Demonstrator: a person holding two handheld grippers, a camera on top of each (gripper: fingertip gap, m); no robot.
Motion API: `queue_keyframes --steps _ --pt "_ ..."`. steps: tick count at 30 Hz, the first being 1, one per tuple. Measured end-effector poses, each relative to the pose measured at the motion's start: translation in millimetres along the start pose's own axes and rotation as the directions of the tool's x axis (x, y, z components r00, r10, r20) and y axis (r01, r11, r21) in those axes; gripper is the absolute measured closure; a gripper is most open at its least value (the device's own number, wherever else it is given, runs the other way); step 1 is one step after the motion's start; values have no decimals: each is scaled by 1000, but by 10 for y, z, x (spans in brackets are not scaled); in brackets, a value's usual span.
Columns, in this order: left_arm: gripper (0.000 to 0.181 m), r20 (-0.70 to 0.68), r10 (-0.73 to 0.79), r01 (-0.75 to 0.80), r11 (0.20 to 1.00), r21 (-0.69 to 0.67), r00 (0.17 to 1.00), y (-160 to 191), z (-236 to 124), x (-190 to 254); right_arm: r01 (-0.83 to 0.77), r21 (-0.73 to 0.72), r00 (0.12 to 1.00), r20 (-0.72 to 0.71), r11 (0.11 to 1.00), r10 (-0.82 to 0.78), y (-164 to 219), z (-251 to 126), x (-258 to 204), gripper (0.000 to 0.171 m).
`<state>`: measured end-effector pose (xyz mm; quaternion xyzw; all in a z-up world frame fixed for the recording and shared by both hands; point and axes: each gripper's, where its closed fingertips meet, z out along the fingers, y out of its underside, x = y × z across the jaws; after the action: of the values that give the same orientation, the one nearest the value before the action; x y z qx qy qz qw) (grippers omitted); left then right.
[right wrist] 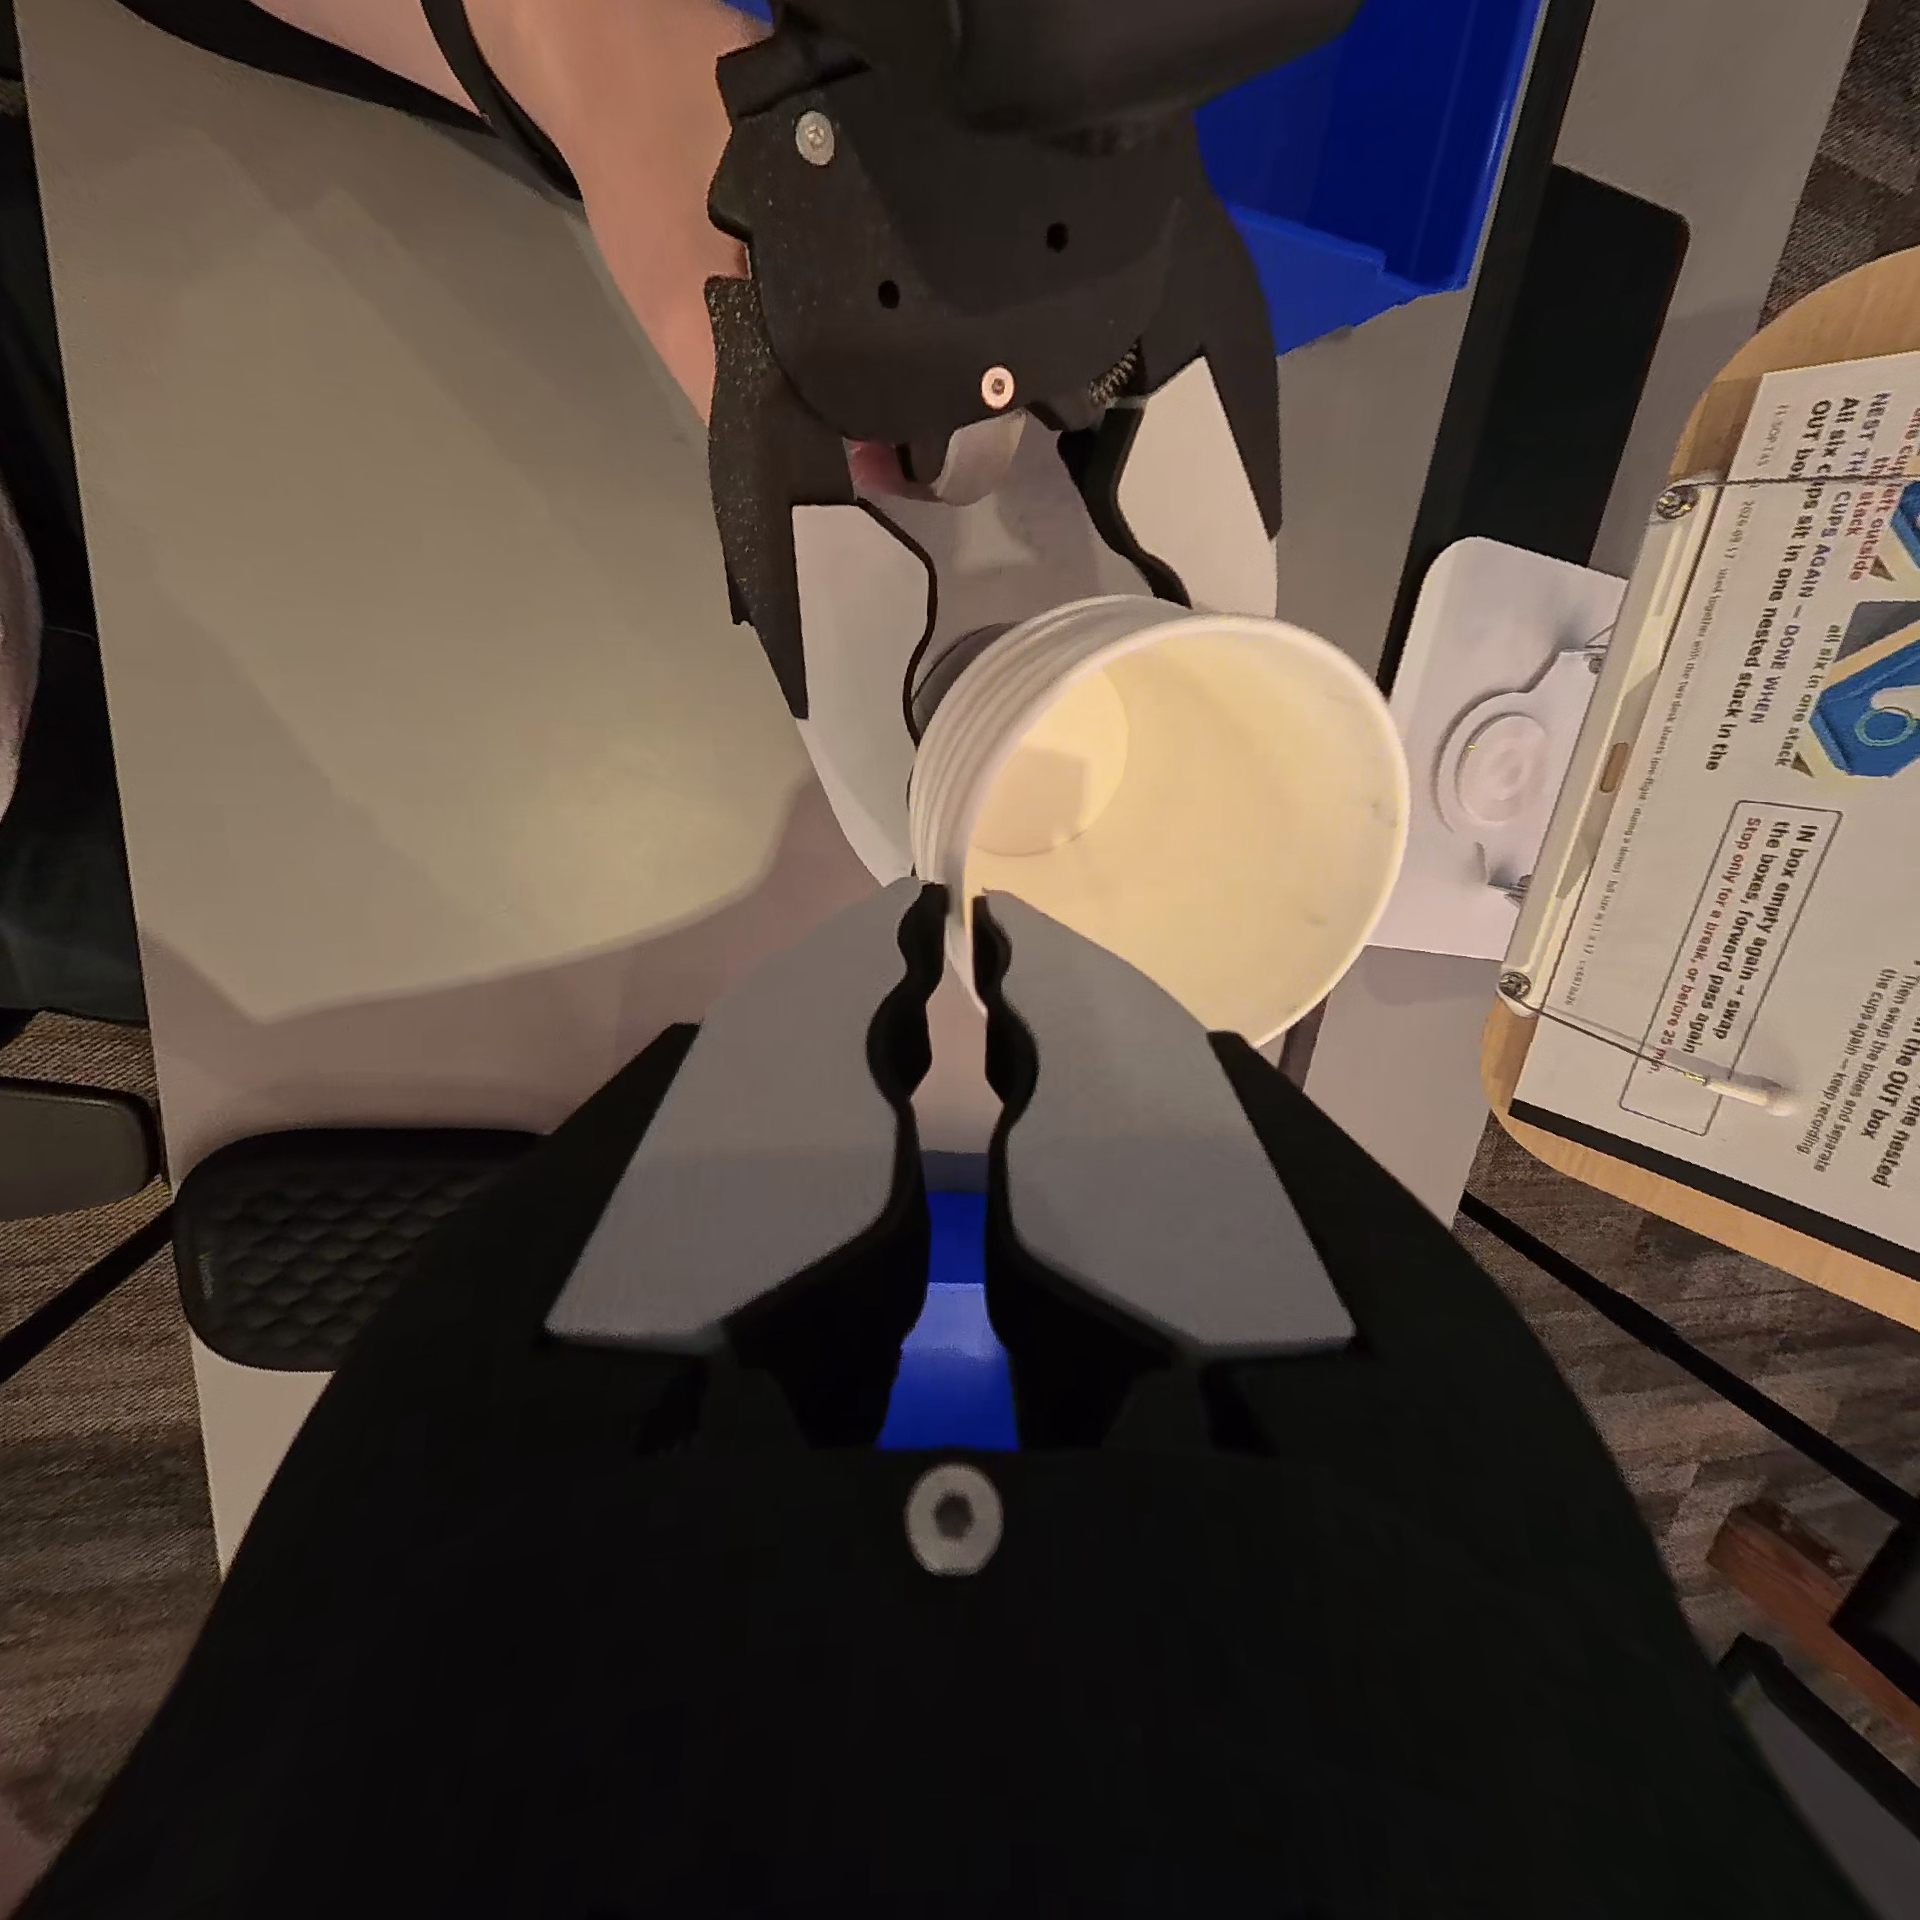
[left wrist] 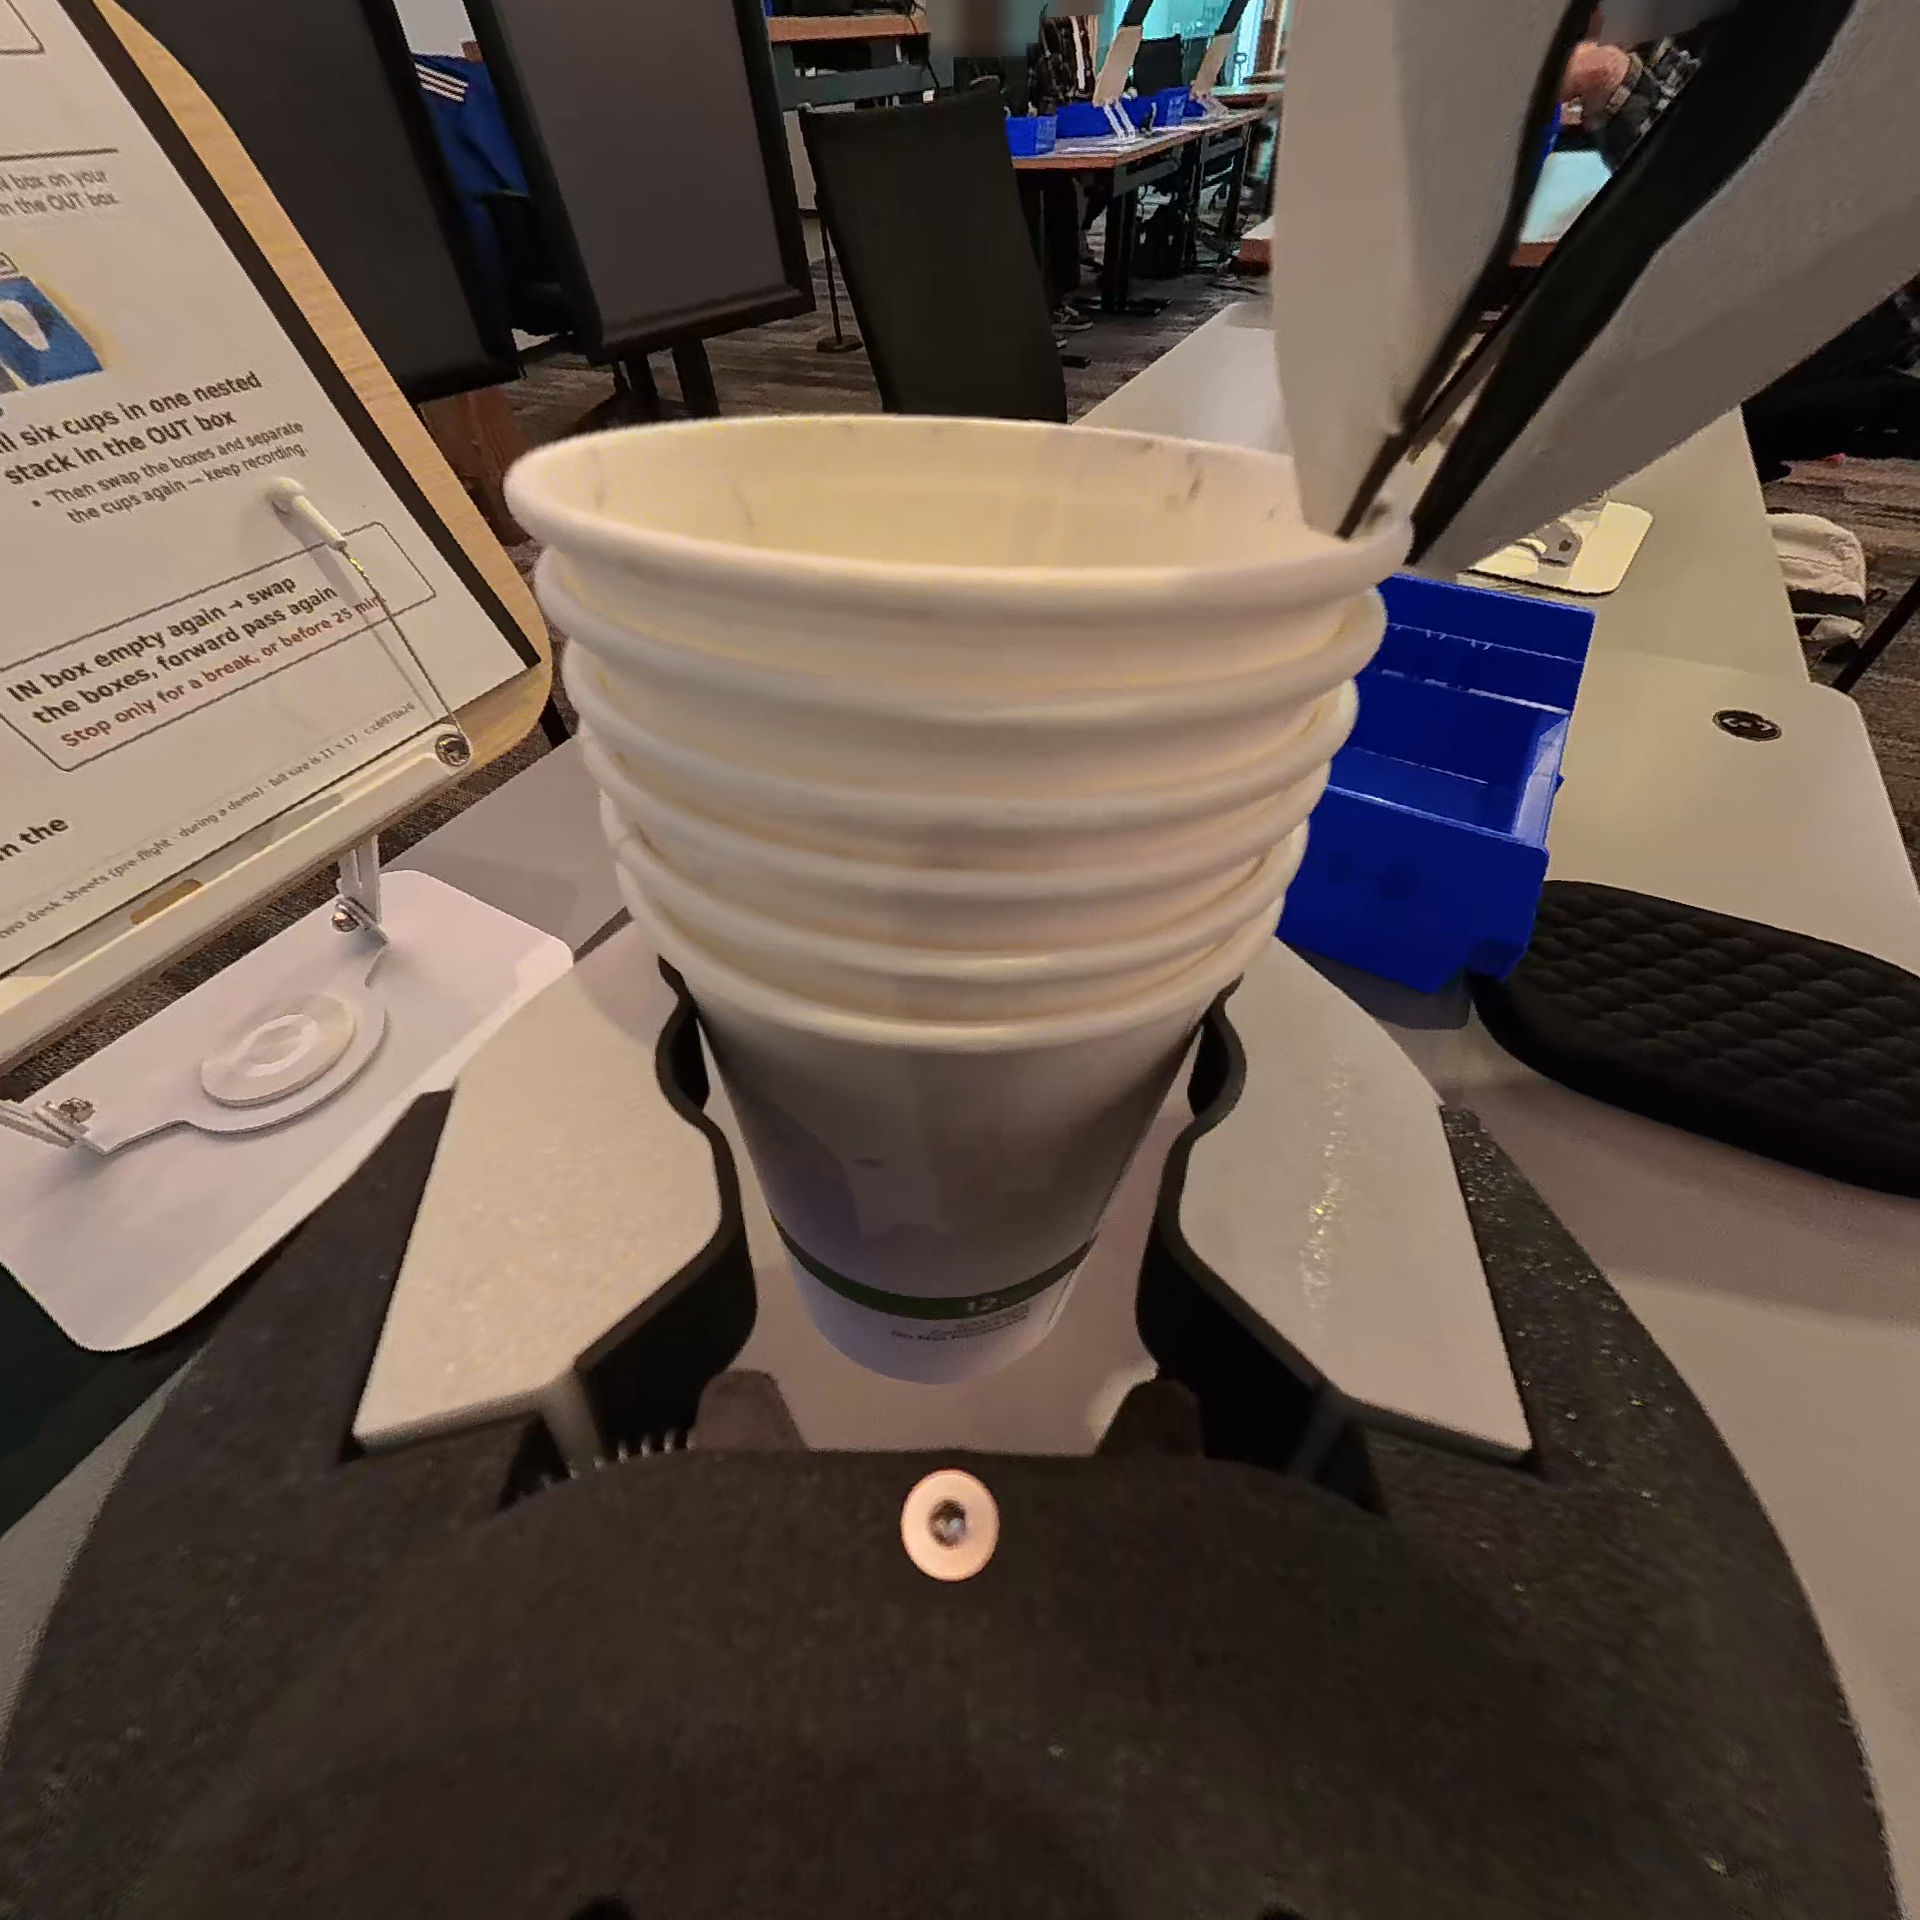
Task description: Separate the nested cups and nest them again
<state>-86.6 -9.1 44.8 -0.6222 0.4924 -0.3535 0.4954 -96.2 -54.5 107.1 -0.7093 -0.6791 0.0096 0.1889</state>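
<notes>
Left tongs point(left wrist: 951, 1122) clamped round the cup stack point(left wrist: 951, 790), held above the counter point(left wrist: 1683, 810) | right tongs point(right wrist: 961, 894) pinching the top cup's rim point(right wrist: 1164, 821) | blue bin point(left wrist: 1444, 769) just behind

Even, bright overhead light is seen in the left wrist view; the right wrist view is dimmer and warmer. Edges are bent by wide-angle distortion; rims are slightly blurred.
</notes>
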Motion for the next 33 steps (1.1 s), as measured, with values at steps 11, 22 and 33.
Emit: queue_keyframes --steps 11,22,33 --pt "89 -152 -104 108 994 21 983 -34 -26 123 -74 -43 992 102 996 78 -113 -57 -8 168" --pt "88 -152 -113 110 993 -29 982 94 43 105 -97 -40 992 78 994 100 -205 -311 119 168" --pt "89 -192 -124 114 992 -63 974 185 140 216 -225 96 973 -25 969 229 -145 -1189 402 168"
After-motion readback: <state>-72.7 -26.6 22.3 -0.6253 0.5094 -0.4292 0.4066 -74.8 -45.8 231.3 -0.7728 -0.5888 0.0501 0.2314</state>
